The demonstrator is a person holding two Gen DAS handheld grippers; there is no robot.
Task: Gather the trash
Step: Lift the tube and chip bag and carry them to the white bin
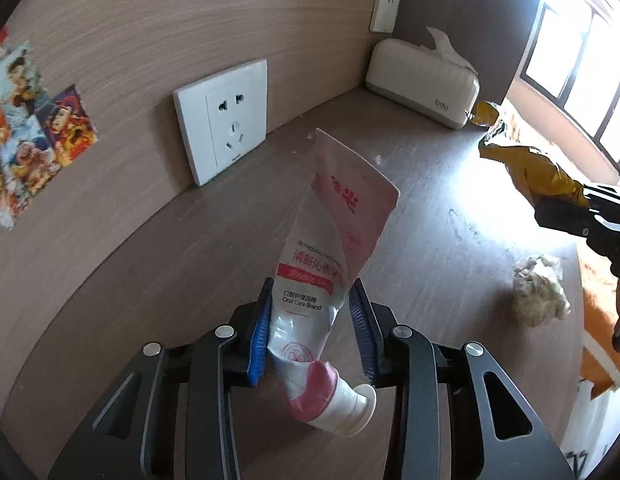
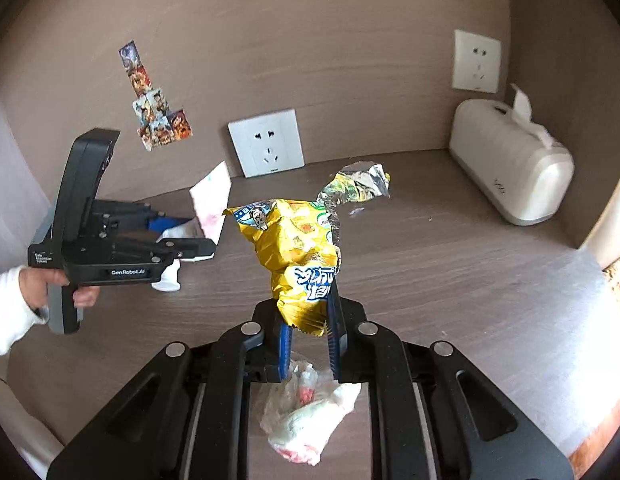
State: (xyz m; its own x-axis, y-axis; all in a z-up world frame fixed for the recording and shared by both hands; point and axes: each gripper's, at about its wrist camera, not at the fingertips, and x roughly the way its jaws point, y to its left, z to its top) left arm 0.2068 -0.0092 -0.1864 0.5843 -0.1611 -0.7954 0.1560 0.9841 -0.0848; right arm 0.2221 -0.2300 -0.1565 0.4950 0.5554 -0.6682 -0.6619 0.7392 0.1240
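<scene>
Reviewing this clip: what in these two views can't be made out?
- Trash bin: in neither view, so the drop-off spot is unknown.
- Toothpaste tube in the right wrist view: mostly hidden behind the left tool.
- Crumpled plastic bag in the right wrist view: partly covered by the right tool holding the yellow snack wrapper; contents unclear.
- Tissue box logo: too small to read.
- Window: overexposed.

Both wrist views angled down, close, sharing desk [image 1: 450, 208]
</scene>
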